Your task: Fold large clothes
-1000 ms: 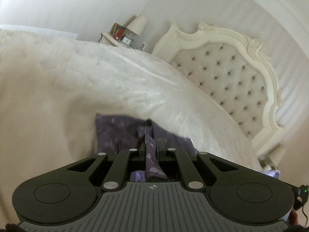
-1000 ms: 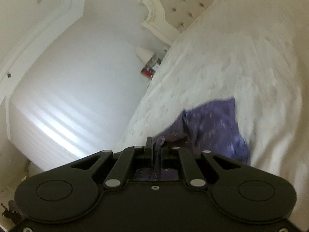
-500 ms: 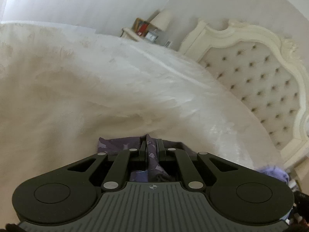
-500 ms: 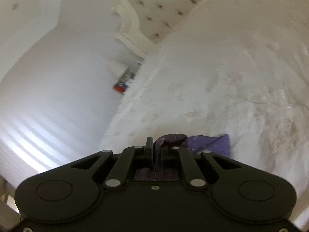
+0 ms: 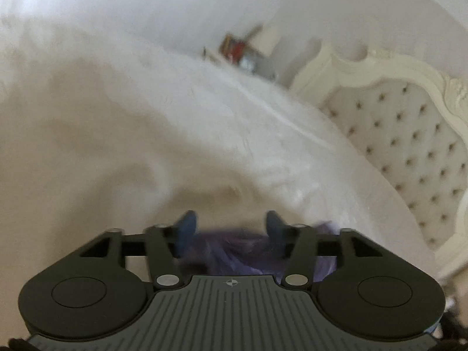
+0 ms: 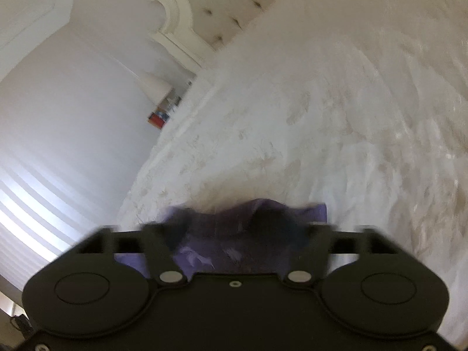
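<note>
The soft, floppy purple cloth lies on the white bed, both the left gripper and right gripper have just opened and let go, so grab its edge next.

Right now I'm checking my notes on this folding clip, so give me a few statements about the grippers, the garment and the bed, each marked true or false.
1. The left gripper is clamped on the purple garment. False: its jaws have just been opening and stand apart, with the cloth loose between them.
2. The garment lies on a white bedspread. True.
3. The right gripper has its jaws apart. True: they have just been opening, purple cloth below them.
4. The headboard is plain dark wood. False: it is cream, with button tufting.
5. The garment is red. False: it is purple.
</note>
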The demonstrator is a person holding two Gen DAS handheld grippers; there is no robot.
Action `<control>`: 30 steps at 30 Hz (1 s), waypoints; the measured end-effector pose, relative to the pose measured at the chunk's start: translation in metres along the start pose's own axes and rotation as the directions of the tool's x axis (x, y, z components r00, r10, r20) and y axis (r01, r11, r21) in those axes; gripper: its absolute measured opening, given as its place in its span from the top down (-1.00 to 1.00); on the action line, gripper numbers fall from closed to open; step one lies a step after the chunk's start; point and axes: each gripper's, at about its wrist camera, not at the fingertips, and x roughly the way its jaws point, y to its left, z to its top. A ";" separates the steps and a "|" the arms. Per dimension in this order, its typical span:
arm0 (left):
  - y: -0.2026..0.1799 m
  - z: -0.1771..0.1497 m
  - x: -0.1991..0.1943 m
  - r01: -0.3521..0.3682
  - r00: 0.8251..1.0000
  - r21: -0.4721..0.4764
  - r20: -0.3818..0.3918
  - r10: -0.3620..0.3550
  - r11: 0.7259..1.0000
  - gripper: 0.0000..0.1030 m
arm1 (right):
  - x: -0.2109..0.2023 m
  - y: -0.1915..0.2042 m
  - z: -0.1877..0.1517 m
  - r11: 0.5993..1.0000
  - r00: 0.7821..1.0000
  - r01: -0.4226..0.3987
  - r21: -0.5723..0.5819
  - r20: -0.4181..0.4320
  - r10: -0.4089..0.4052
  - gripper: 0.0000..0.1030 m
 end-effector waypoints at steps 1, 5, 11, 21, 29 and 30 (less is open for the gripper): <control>-0.001 0.002 -0.007 -0.004 1.000 0.019 0.021 0.003 1.000 -0.06 | -0.003 0.002 0.000 1.000 1.000 0.006 -0.020 0.018 -0.005 -0.66; -0.015 0.000 -0.032 0.002 0.999 0.132 0.031 -0.006 0.991 -0.15 | -0.015 0.021 -0.001 0.992 0.999 0.013 -0.129 0.035 -0.008 -0.66; -0.055 -0.058 -0.070 0.042 0.998 0.445 -0.065 -0.015 0.895 -0.22 | -0.030 0.072 -0.051 0.912 0.998 -0.014 -0.410 -0.060 -0.012 -0.66; -0.081 -0.150 -0.074 0.100 0.983 0.708 -0.178 0.040 0.700 -0.23 | -0.023 0.126 -0.158 0.642 0.965 -0.089 -0.762 -0.227 -0.135 -0.63; -0.058 -0.111 -0.041 -0.019 0.979 0.552 -0.159 0.128 0.834 -0.30 | 0.041 0.132 -0.131 0.657 0.942 0.032 -0.753 -0.197 -0.271 -0.65; -0.053 -0.107 -0.037 -0.023 0.978 0.523 -0.165 0.128 0.852 -0.30 | 0.050 0.132 -0.127 0.667 0.940 0.044 -0.744 -0.196 -0.281 -0.66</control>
